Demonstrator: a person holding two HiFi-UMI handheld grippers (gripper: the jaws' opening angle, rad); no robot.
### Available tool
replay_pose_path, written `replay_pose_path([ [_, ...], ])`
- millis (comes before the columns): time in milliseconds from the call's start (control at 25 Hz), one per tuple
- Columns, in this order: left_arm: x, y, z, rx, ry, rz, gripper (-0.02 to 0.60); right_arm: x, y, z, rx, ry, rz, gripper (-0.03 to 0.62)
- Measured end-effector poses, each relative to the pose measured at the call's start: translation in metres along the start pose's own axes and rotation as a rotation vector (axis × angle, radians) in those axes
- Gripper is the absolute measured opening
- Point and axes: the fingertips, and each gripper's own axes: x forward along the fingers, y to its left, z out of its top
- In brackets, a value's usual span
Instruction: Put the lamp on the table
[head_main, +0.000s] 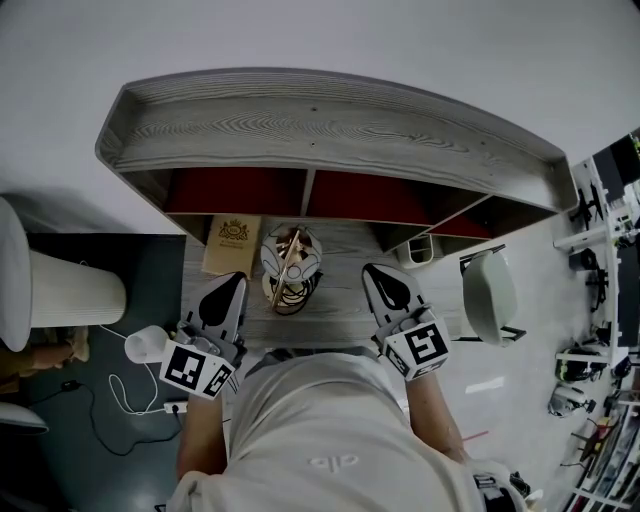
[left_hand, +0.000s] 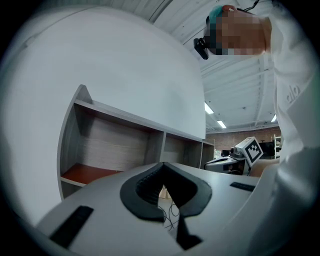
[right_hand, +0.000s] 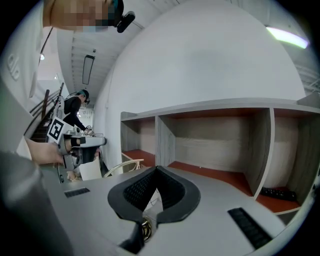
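The lamp (head_main: 287, 266), a white round body with a gold arm and a coil of dark cable, lies on the grey wooden desk (head_main: 345, 245) below the shelf unit. My left gripper (head_main: 234, 284) hovers just left of it, jaws shut and empty. My right gripper (head_main: 378, 274) hovers to the lamp's right, also shut with nothing in it. In the left gripper view the shut jaws (left_hand: 162, 167) point at the shelves, with a bit of cable (left_hand: 172, 212) showing below them. In the right gripper view the shut jaws (right_hand: 156, 171) hide most of the lamp; only a gold ring (right_hand: 145, 228) shows.
A shelf unit (head_main: 330, 125) with red-floored compartments stands over the desk's back. A tan book (head_main: 232, 243) lies left of the lamp and a white cup (head_main: 421, 250) to its right. A chair (head_main: 488, 295) stands at the right; a white cylinder (head_main: 75, 290) and cables at the left.
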Motion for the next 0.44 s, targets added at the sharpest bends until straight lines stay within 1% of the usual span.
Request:
replay_pose_path([
  [280,-0.0058,0.0058,-0.0055,-0.015,0.009,0.029,0.015,0.0013,0.0045,-0.0014,-0.001,-0.002,0.011,0.028],
  [440,-0.0077,0.0041,-0.0082,-0.017,0.014,0.03,0.015,-0.0007,0.0047,-0.005,0.006,0.002,0.01,0.028],
])
